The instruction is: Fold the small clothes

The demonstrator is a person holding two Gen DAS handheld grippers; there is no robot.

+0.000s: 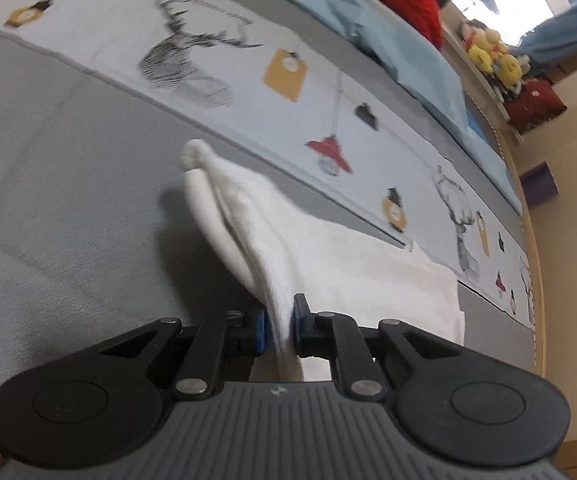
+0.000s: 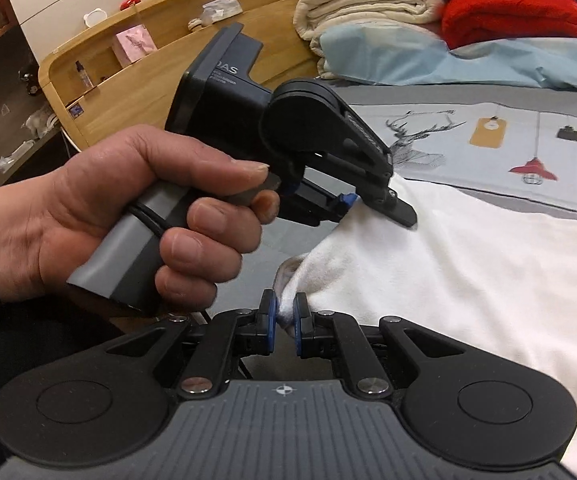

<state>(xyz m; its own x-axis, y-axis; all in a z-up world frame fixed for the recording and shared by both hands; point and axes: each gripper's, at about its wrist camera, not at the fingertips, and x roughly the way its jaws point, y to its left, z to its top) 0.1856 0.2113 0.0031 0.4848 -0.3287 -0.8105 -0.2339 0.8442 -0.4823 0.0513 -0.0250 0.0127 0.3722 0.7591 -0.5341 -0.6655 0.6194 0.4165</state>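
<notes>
A small white garment (image 2: pixel 468 272) lies spread on the grey bedspread (image 1: pixel 68 200). My left gripper (image 1: pixel 280 320) is shut on one edge of it and lifts a fold of white cloth (image 1: pixel 256 220) off the bed. In the right wrist view the left gripper (image 2: pixel 372 204) is held by a hand at the garment's far left edge. My right gripper (image 2: pixel 284 316) is shut on the garment's near corner, with cloth bunched between the blue pads (image 2: pixel 299 312).
The bedspread has a pale printed band with deer and lamps (image 1: pixel 288 92). A light blue pillow (image 2: pixel 468 60), a red blanket (image 2: pixel 520 16) and folded cream blankets (image 2: pixel 368 4) sit at the bed's head. A wooden headboard shelf (image 2: pixel 148 60) stands at the left.
</notes>
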